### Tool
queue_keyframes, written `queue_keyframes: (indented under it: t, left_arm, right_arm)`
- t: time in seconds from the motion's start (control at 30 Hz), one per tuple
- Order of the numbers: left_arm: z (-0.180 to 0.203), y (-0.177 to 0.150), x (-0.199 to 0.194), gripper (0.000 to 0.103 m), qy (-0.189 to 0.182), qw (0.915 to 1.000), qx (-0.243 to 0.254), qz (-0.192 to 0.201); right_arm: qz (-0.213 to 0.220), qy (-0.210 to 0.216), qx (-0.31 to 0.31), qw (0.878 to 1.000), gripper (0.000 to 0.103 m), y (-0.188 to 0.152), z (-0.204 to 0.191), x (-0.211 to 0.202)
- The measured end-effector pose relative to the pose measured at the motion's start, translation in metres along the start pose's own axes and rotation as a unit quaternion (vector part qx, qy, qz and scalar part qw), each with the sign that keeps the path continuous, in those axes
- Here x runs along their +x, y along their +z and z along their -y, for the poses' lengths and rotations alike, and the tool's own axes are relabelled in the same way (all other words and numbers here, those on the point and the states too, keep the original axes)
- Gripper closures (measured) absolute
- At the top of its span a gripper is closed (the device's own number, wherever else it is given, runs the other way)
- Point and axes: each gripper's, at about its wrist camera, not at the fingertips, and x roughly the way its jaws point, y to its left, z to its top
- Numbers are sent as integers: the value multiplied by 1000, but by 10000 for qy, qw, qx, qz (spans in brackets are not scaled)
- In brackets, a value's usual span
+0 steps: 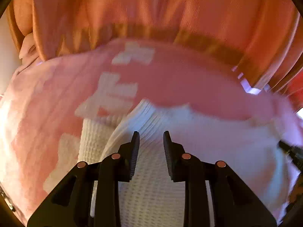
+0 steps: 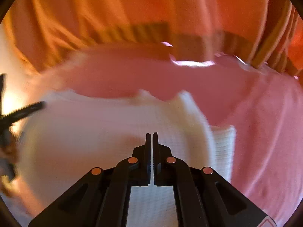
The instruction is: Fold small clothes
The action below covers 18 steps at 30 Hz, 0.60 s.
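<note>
- The left claw [image 1: 151,138] is partly open, a clear gap between its two fingers, with nothing gripped; white waffle-knit cloth shows through the gap.
- The white waffle-knit garment [image 1: 151,189] lies directly under and ahead of the left claw, bunched into ridged folds just beyond the fingertips.
- Left of that claw, and stretching ahead of it, lies a pink cloth with pale blocky patches [image 1: 47,104]; the garment rests on it.
- The right claw [image 2: 151,138] has its fingers pressed together with only a hairline slit between them; whether any fabric is pinched there cannot be told.
- In the right view the white waffle-knit garment [image 2: 94,132] spreads beneath the claw and off to its left, with a folded edge just to its right.
- Ahead and right of the right claw lies plain pink cloth [image 2: 265,132].
- Beyond both claws hangs orange drapery [image 2: 132,3].
- Both views are blurred.
</note>
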Motion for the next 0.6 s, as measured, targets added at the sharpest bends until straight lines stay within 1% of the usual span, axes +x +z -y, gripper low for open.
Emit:
queue_keyframes:
  t: [0.03, 0.07, 0.1, 0.13, 0.17, 0.2, 0.23, 0.27, 0.3, 0.33, 0.37, 0.4, 0.43, 0.47, 0.5, 0.53, 0.57, 0.6]
  left_arm:
    - [-3, -3, 7, 77, 52, 9999, -3, -93]
    - [-7, -3, 8, 76, 3, 10000, -60, -38]
    - [-10, -3, 4, 76, -39, 9998, -169, 5]
    - [-12, -1, 3, 76, -92, 9997, -229, 1]
    - [-14, 0, 1, 74, -154, 9994, -304, 22]
    - [-16, 0, 2, 73, -155, 9993, -331, 10]
    - [-16, -1, 5, 73, -146, 9993, -332, -27]
    - [-15, -3, 6, 73, -121, 9995, -298, -34]
    - [-13, -3, 6, 73, -51, 9998, -209, -5]
    - [-10, -3, 6, 73, 21, 9999, -111, 6]
    - [-7, -3, 4, 73, 69, 10000, -58, 27]
    - [-5, -3, 1, 73, 77, 9999, -78, 57]
    - [-5, -2, -1, 68, 21, 9999, -131, 79]
    - [-4, 0, -5, 62, -76, 9997, -181, 126]
    - [-3, 1, -7, 59, -119, 9996, -198, 184]
    - [-1, 3, -9, 54, -128, 9994, -184, 253]
    - [2, 3, -10, 53, -124, 9994, -141, 305]
    - [4, 4, -7, 53, -54, 9995, -62, 316]
  right_arm:
    - [-84, -201, 155, 9996, 103, -1, 12, 7]
    - [-123, -180, 418, 9989, 103, -4, 26, 8]
    - [-111, 72, 793, 9968, 103, -2, 38, 5]
    - [-25, 157, 907, 9958, 103, -1, 42, -2]
    - [135, 216, 846, 9961, 103, 2, 41, -9]
    - [241, 177, 693, 9971, 103, 4, 40, -10]
    - [152, 73, 633, 9978, 103, 3, 41, -4]
    - [-64, -25, 644, 9979, 103, 1, 45, 8]
    - [-238, 30, 770, 9967, 103, -3, 53, 20]
    - [-161, 131, 936, 9954, 103, -3, 58, 18]
    - [-193, 145, 1007, 9946, 103, 2, 59, 12]
    - [-93, 145, 968, 9952, 100, 3, 57, 4]
    - [61, 136, 885, 9960, 93, 6, 54, -4]
    - [214, 81, 758, 9969, 91, 10, 49, -11]
    - [259, 60, 697, 9972, 90, 10, 45, -13]
    - [257, 106, 671, 9974, 90, 10, 42, -11]
    - [201, 170, 666, 9974, 90, 11, 39, -7]
    - [55, 223, 641, 9977, 97, 11, 35, 4]
